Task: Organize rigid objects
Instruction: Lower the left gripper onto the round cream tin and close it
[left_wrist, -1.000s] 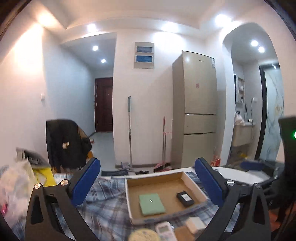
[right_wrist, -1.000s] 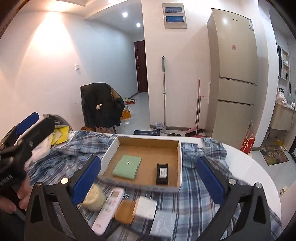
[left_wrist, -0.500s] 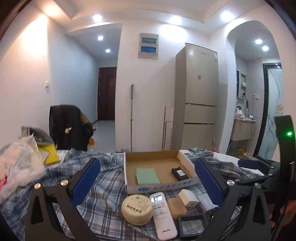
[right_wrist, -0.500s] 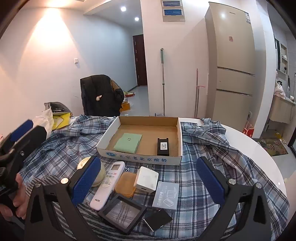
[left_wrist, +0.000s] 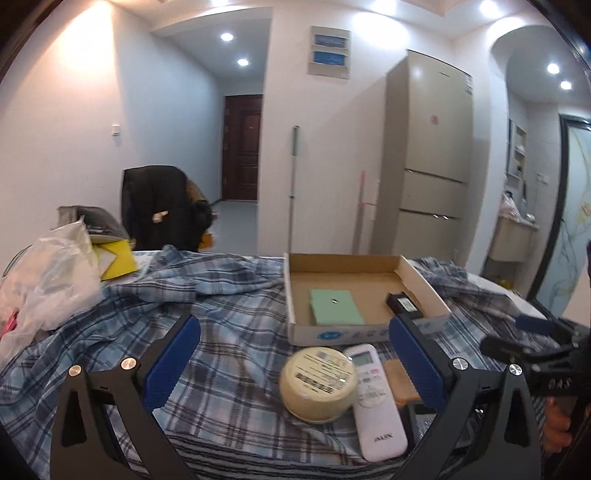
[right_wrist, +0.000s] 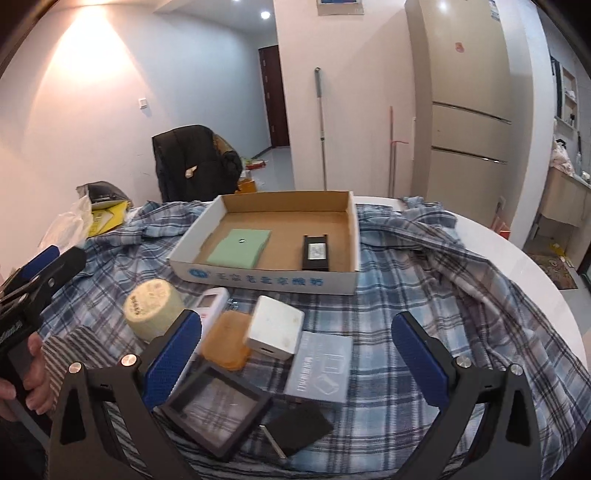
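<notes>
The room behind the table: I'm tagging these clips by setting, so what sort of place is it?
Most likely a home, an apartment's dining or living area. A tall multi-door fridge stands against the wall, a mop leans beside it, and a jacket-draped chair sits by the hallway leading to a dark door.

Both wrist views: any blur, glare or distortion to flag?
Left wrist view: strong fisheye bending, ceiling spotlights blown out, cardboard box and remote sharp. Right wrist view: same bending, a hot glow on the left wall, white box slightly soft, dark corners.
</notes>
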